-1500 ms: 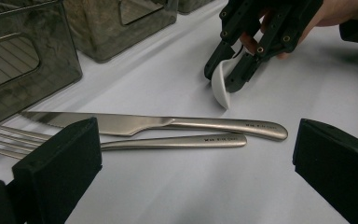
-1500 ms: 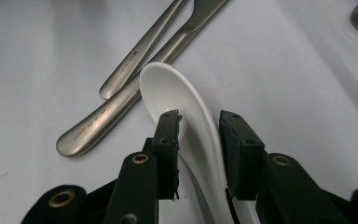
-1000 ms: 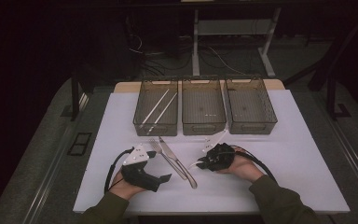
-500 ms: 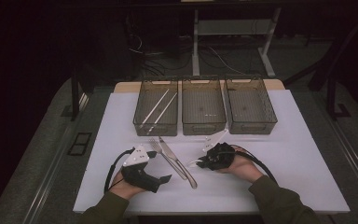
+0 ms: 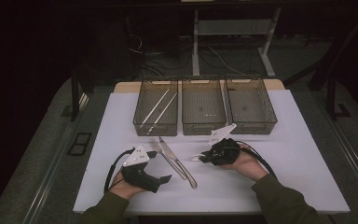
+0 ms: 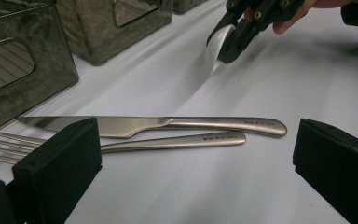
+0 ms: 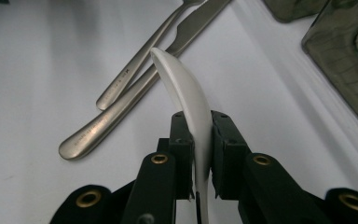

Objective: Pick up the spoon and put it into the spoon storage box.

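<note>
My right gripper (image 5: 206,157) is shut on a white plastic spoon (image 7: 186,93), held on edge between the jaws (image 7: 200,135) just above the white table. The spoon's tip (image 5: 196,156) points left toward a steel knife (image 5: 182,169) and fork (image 5: 157,148) lying side by side at the table's middle. My left gripper (image 5: 163,179) rests low at the front left, open, nothing between its wide-set jaws (image 6: 196,163). Ahead of it lie the knife (image 6: 168,124) and fork (image 6: 177,141), with the right gripper (image 6: 242,32) and spoon (image 6: 213,49) beyond.
Three dark see-through bins stand in a row at the back: the left bin (image 5: 142,122) holds two pale chopsticks (image 5: 161,106), beside the middle bin (image 5: 203,127) and right bin (image 5: 251,125). The white tabletop (image 5: 303,154) stretches right; a cable loops by each hand.
</note>
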The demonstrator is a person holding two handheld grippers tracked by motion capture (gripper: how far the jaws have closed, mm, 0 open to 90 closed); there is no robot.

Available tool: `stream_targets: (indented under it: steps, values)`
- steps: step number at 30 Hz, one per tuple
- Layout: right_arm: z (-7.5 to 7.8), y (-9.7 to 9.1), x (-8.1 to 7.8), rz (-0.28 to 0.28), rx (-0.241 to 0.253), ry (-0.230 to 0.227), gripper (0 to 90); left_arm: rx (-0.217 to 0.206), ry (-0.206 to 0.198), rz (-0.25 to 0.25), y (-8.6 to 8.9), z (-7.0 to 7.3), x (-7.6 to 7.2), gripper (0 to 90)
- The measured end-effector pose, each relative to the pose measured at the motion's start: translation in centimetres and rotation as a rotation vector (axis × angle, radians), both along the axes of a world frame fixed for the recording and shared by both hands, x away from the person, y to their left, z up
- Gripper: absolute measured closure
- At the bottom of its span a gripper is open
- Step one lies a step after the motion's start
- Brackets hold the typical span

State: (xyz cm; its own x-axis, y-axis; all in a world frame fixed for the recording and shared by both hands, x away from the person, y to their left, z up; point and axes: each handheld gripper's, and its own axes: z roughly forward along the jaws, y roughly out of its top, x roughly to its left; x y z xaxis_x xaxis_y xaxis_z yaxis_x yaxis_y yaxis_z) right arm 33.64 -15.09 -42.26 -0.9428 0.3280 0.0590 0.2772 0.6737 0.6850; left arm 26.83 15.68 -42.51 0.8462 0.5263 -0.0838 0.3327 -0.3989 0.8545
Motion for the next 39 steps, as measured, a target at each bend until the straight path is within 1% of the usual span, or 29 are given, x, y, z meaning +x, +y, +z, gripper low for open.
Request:
stream_targets:
  steps: [1,2,4,5,7,9,11,12,15,17,22,34,37,39]
  values:
    - [0.1,0.0,-0.1,-0.016,0.016,0.012,79.9,0.000,0.000,0.000,0.0,0.0,0.0,0.2]
    - [0.3,-0.2,0.1,-0.004,0.012,-0.006,79.9,0.000,0.000,0.000,0.0,0.0,0.0,0.2]
    - [0.6,-0.5,0.0,-0.016,0.024,0.004,79.9,0.001,-0.001,0.000,0.0,0.0,0.0,0.2]
    - [0.6,-0.6,0.1,-0.017,0.027,-0.003,79.9,0.001,0.000,0.000,0.0,0.0,0.0,0.2]
    - [0.9,-0.8,0.1,-0.034,0.038,0.003,79.9,0.000,0.000,0.001,0.0,0.0,0.0,0.2]
    - [1.1,-1.0,0.1,-0.034,0.043,-0.001,79.9,0.000,0.000,0.002,0.0,0.0,0.0,0.2]
    - [1.4,-1.2,0.4,-0.035,0.040,-0.015,79.9,-0.001,0.001,0.003,-0.1,0.0,0.0,0.2]
    - [1.6,-1.2,0.4,-0.047,0.049,-0.004,79.9,0.003,0.001,0.002,-0.1,0.0,0.0,0.2]
    - [2.2,-1.5,0.9,-0.058,0.057,-0.020,79.9,0.005,0.003,0.002,-0.1,0.0,0.0,0.2]
    - [2.7,-1.7,1.2,-0.071,0.061,-0.022,79.9,0.005,0.003,0.003,-0.1,-0.1,0.0,0.2]
    - [3.7,-2.1,2.3,-0.097,0.082,-0.032,79.9,0.001,0.004,0.007,-0.1,-0.1,0.1,0.2]
    - [6.2,-1.8,5.3,-0.132,0.077,-0.074,79.9,-0.004,0.006,0.006,-0.1,-0.1,0.0,0.2]
    - [6.6,-1.6,6.2,-0.145,0.070,-0.076,79.9,-0.004,0.005,0.006,-0.1,-0.1,0.0,0.2]
    - [6.8,-1.5,6.8,-0.154,0.076,-0.075,79.9,0.003,0.003,0.002,0.0,0.0,0.0,0.2]
